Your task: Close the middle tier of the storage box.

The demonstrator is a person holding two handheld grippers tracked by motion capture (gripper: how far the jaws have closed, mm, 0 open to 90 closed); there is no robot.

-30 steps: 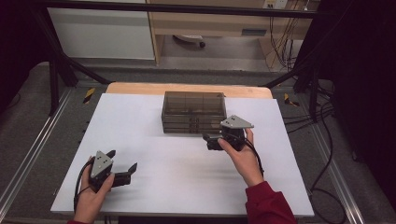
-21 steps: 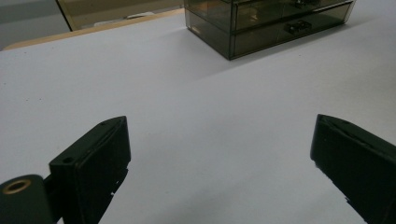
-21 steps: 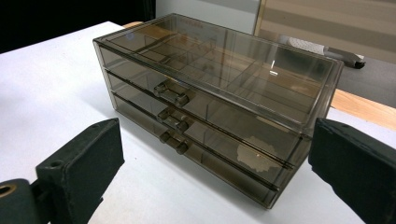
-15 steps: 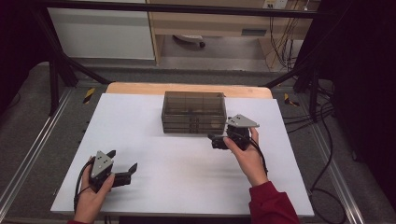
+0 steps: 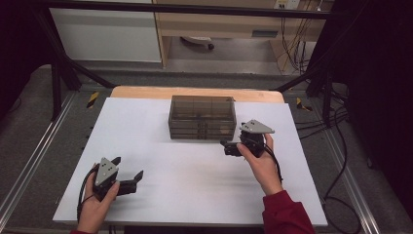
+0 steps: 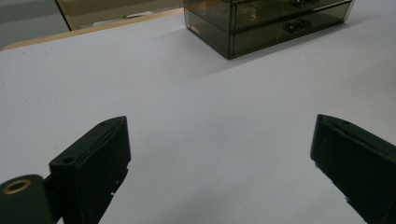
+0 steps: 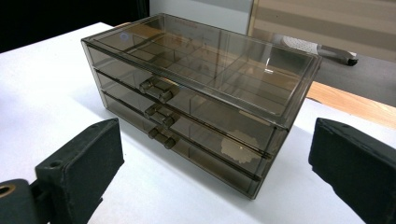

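Nearest the person, the left tongs [image 5: 127, 171] sit low over the white worktop [image 5: 185, 180] close to its near edge, held in the left hand [image 5: 97, 200]. Their jaws stand wide apart with nothing between them; the left gripper view shows just bare white surface in the gap. Farther in and to the right, the right hand [image 5: 260, 163] holds the right tongs [image 5: 228, 147] just off the front right corner of the drawer box [image 5: 202, 117]. These jaws are also spread wide and grip nothing. They point toward the box, near it but apart from it. The drawer box is smoky clear plastic and stands upright on the middle of the far half of the worktop. In the right gripper view it shows three drawers stacked one above another, each with a small handle [image 7: 156, 89] at the front; all three look pushed in, though the tinted plastic makes that hard to judge exactly.
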